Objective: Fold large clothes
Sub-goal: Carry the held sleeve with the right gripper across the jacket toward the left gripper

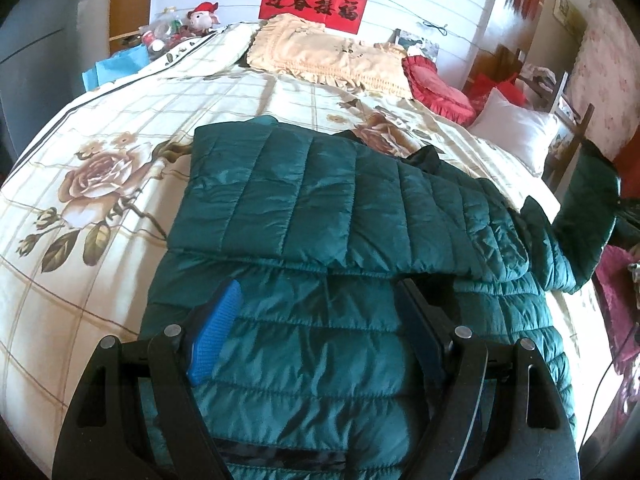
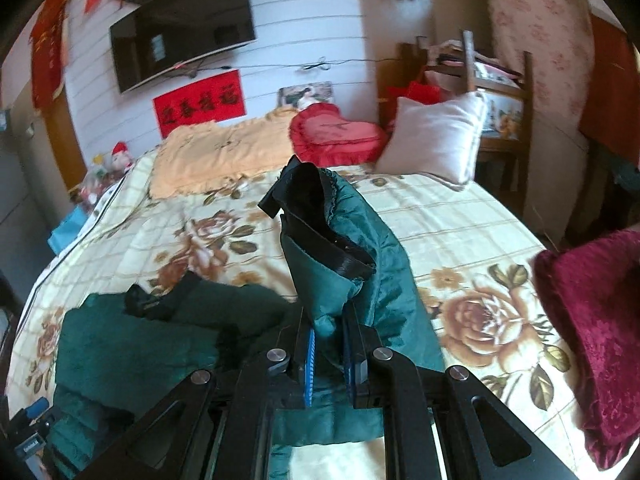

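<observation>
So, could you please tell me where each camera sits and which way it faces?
Left wrist: on the left gripper, low over the green jacket, facing the headboard wall; its open fingers show.
Right wrist: on the right gripper, facing the same wall; its fingers are shut on a raised sleeve.
Shared: jacket, bed, red banner, heart pillow.

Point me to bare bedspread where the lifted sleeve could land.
Free: floral bedspread between jacket, white pillow and maroon cushion; also left of the jacket. Crowded: headboard end, with beige pillow and red heart cushion.
</observation>
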Motion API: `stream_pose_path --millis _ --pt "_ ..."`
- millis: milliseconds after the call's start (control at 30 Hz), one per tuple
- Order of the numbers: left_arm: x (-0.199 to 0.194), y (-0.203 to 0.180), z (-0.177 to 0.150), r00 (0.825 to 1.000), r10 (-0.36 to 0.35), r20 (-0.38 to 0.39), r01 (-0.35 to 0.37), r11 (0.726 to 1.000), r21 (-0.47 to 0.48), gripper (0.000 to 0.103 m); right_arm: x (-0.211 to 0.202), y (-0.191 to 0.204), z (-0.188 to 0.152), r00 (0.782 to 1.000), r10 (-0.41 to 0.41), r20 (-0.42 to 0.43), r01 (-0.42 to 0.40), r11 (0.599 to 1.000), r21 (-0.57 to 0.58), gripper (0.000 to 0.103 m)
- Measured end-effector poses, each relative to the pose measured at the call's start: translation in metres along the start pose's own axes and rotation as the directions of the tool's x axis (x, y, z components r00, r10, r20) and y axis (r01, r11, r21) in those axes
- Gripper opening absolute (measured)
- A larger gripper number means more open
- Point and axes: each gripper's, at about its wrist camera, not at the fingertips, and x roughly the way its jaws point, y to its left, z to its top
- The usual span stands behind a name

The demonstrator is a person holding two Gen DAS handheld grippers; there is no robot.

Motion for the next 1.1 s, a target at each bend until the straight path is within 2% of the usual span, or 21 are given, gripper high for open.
stream_pose_path --millis 667,1100 --pt "-0.003 0.037 -0.002 1.000 0.009 -0.012 -0.010 0.998 -0.065 0.080 0.021 0.119 -0.009 0.985 0.145 -0.090 -0.156 0.979 -0.132 0.011" --pt "-0.006 0.062 -0.004 1.000 0.007 -0.008 -0.008 0.993 -0.116 0.080 0.037 0.191 -0.020 0.961 0.231 -0.154 -0.257 0.950 -0.179 0.011"
